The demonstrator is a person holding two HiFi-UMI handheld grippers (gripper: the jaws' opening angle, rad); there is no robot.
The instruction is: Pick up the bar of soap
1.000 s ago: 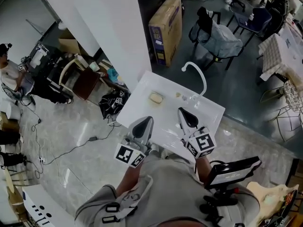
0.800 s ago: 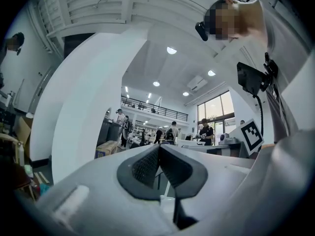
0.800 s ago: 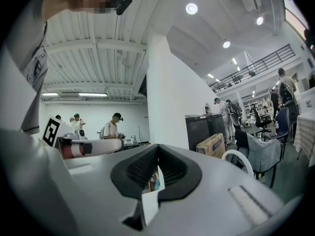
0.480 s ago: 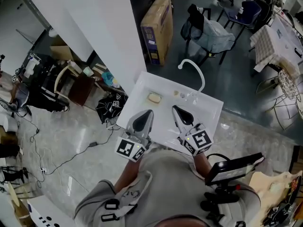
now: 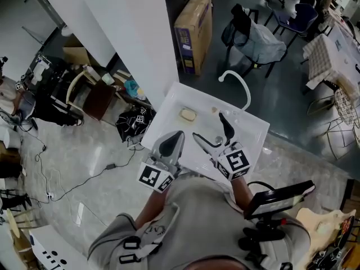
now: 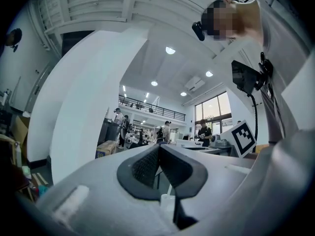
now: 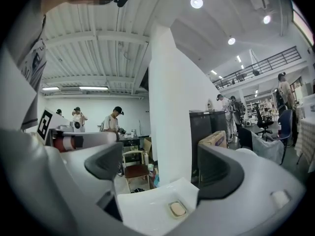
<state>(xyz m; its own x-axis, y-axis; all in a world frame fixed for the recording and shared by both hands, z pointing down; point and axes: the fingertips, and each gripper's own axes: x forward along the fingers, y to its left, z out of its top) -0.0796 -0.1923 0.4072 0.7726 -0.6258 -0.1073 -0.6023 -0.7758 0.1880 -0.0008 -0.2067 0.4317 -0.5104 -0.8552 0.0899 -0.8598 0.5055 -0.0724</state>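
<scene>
Right gripper just popped its jaws wide, nothing in them. Bar of soap sits ahead, so grab's probably next.

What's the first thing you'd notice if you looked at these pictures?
The white rectangular sink in the middle, with its curved white tap at the back and a pale bar of soap near its far left side. Over its near edge the right hand-held gripper has just been opening its jaws, with nothing between them.
</scene>
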